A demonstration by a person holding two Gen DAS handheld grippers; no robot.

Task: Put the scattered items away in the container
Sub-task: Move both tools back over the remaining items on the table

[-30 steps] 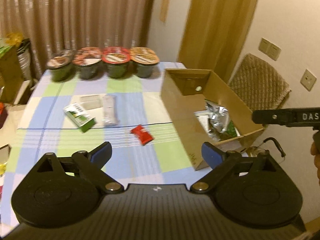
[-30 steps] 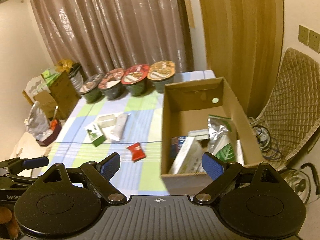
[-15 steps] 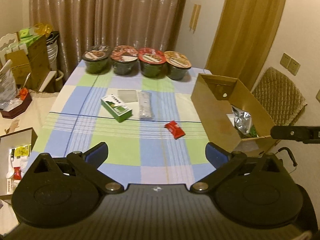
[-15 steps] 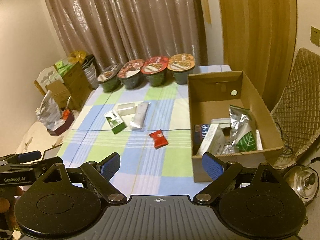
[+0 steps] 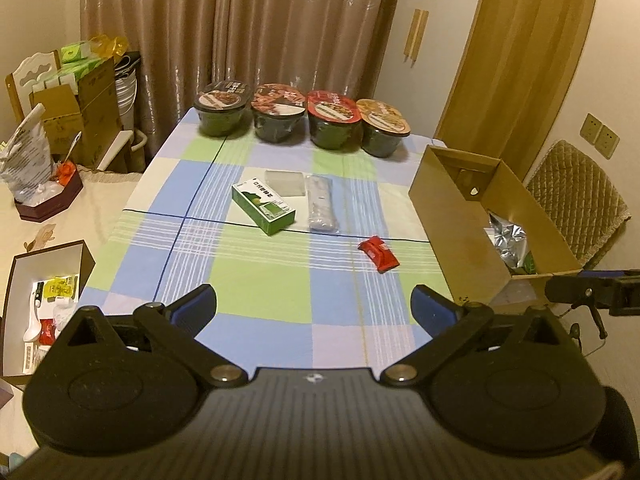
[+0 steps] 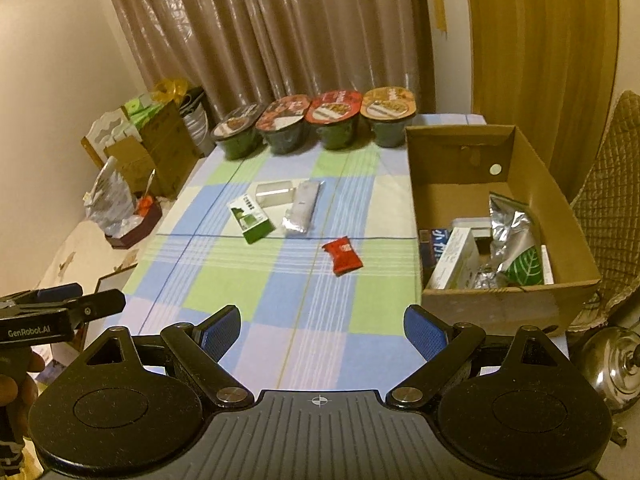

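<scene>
Both the left gripper [image 5: 313, 305] and right gripper [image 6: 322, 328] hang released, empty. The red packet [image 6: 342, 255] lies at eleven o'clock of the box [image 6: 560, 208]; being flat and slippery, it may slide from a pinch.

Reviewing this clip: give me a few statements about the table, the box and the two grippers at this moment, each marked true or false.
1. Four lidded instant-noodle bowls stand in a row at the table's far edge. True.
2. The small red snack packet lies inside the brown cardboard box. False: it lies on the checked tablecloth, left of the box.
3. The left gripper is shut on the green and white carton. False: it is open and empty; the carton lies on the cloth.
4. The right gripper is open and holds nothing. True.
5. The box already holds a crumpled silver foil pouch. True.
</scene>
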